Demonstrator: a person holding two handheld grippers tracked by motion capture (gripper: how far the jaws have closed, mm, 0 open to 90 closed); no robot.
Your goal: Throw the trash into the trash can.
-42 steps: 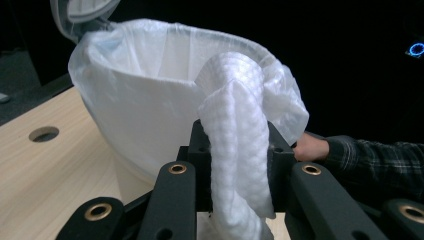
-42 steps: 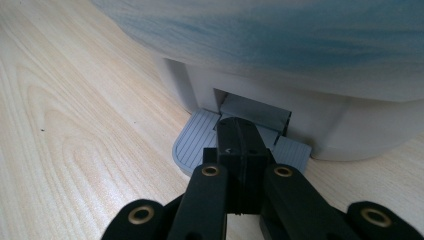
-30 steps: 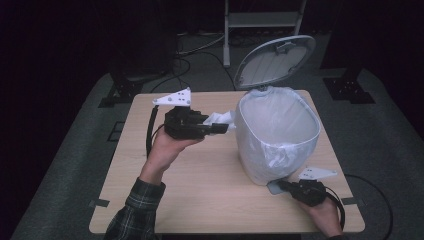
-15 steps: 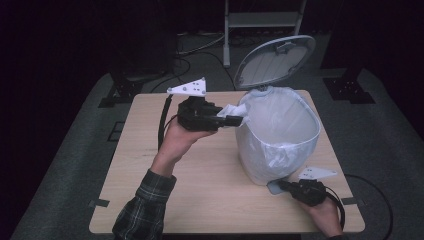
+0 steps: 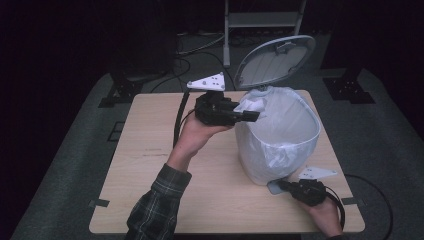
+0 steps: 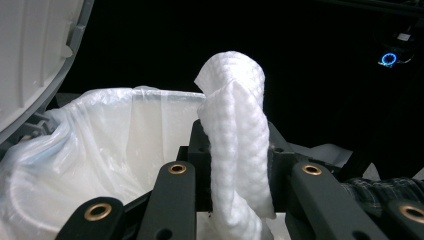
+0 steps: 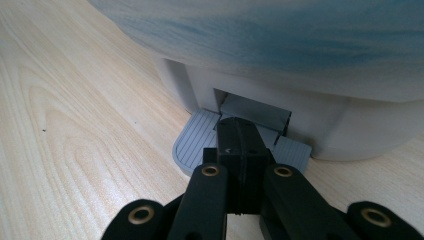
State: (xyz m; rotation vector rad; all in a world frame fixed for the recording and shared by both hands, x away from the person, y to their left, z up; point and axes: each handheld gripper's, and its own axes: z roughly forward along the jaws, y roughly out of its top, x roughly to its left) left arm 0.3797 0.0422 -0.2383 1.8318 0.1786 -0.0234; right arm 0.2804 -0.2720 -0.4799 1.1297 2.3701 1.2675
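Paper towel (image 6: 235, 145) is the thing to bin, and down near the table edge the right gripper (image 7: 243, 137), jaws shut with nothing between them, presses the pedal (image 7: 200, 140). Keep that pressure so the lid (image 5: 275, 60) stands open. Farther on, the left gripper (image 5: 250, 116) clamps the towel at the bin (image 5: 277, 137) rim; carry it over the liner (image 6: 115, 135), then release.

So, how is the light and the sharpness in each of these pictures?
High view: table lit, surroundings nearly black, slightly soft. Left gripper view: paper towel sharp and bright, background black, one blue glow. Right gripper view: pedal and wood sharp, the bin above blurred.
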